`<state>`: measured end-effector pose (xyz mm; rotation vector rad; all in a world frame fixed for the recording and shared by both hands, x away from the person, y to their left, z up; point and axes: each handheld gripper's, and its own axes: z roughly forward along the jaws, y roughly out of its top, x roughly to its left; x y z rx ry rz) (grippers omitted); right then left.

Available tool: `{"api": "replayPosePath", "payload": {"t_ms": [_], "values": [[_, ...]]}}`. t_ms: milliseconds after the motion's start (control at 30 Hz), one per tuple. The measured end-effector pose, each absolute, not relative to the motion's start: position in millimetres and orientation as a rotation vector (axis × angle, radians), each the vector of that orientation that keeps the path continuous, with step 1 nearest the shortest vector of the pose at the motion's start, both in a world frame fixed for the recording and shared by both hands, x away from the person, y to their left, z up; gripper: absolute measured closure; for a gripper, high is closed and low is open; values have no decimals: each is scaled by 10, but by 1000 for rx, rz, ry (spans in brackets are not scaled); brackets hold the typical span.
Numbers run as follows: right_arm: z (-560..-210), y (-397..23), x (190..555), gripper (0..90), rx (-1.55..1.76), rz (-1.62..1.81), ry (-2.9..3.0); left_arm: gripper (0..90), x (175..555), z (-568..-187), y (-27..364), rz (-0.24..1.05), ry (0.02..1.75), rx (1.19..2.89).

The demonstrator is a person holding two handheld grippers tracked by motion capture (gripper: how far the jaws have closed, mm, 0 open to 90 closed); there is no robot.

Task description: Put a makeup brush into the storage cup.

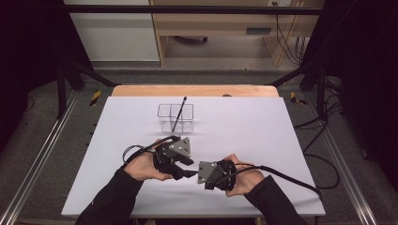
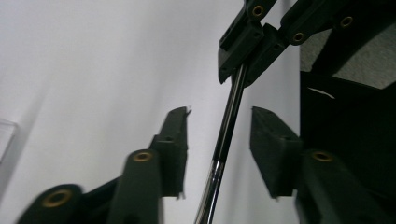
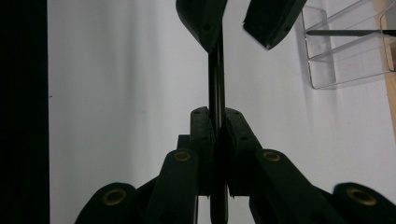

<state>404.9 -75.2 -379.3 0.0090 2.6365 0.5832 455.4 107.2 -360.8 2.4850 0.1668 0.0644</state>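
A thin black pen with a chrome section (image 2: pixel 229 126) is held up over the white table top, and my right gripper (image 3: pixel 217 122) is shut on it. In the left gripper view those right jaws (image 2: pixel 243 56) clamp the pen's far end. My left gripper (image 2: pixel 218 129) is open; the pen passes between its pads without touching either. Seen from the right gripper, the pen (image 3: pixel 215 74) runs up towards the parted left jaws (image 3: pixel 236 23). In the high view the left gripper (image 1: pixel 187 165) and the right gripper (image 1: pixel 195 174) meet tip to tip near the table's front middle.
A clear plastic holder with compartments (image 1: pixel 176 117) stands at the back middle of the white sheet (image 1: pixel 244 140), with another dark pen (image 1: pixel 179 114) leaning in it. It appears at the upper right of the right gripper view (image 3: pixel 327 60). Cables trail from both grippers.
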Motion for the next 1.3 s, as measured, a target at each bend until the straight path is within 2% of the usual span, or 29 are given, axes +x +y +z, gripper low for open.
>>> {"api": "replayPosePath", "payload": {"t_ms": [233,433,1300], "values": [[-3828,-801,4127,841,77,591,2645,348,4586,-3613,1225,149,233,2422],[-3864,-857,4186,841,132,615,2651,292,4596,-3651,1322,180,294,2394],[-4005,-1131,4258,840,382,832,2586,236,4601,-3927,1746,245,574,2196]]}}
